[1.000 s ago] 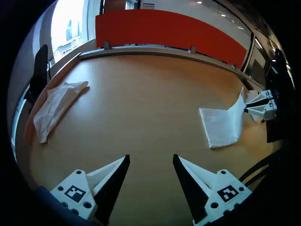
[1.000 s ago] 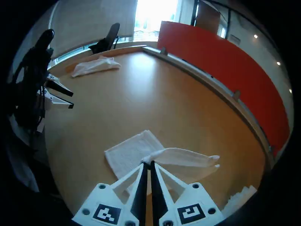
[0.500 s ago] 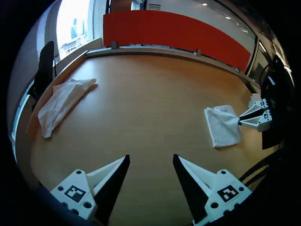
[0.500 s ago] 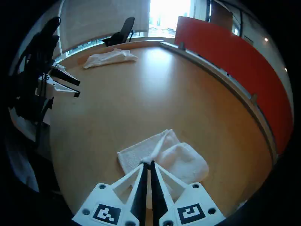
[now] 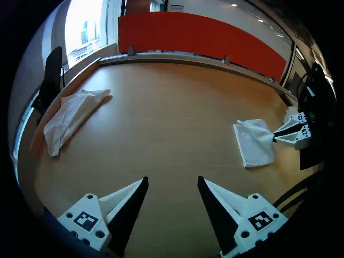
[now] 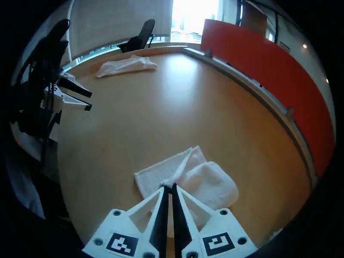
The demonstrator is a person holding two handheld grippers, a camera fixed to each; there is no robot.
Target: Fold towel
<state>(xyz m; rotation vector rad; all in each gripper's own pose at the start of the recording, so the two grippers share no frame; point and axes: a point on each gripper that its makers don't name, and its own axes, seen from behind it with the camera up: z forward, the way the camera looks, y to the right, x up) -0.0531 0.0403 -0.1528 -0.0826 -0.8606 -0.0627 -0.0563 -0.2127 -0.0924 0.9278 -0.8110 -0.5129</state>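
Now your right hand-held gripper (image 6: pixel 168 185), closed, seemingly pins the towel (image 6: pixel 202 180) fold to the worktop (image 5: pixel 172 107), setting the crease; your left hand-held gripper (image 5: pixel 172 178) idles open, well apart.

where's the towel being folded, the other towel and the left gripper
folded towel (image 6: pixel 202 182), right gripper view, its top flap
other towel (image 5: pixel 71 120), left gripper view, its middle
left gripper (image 5: pixel 172 179), left gripper view, midway between its fingertips
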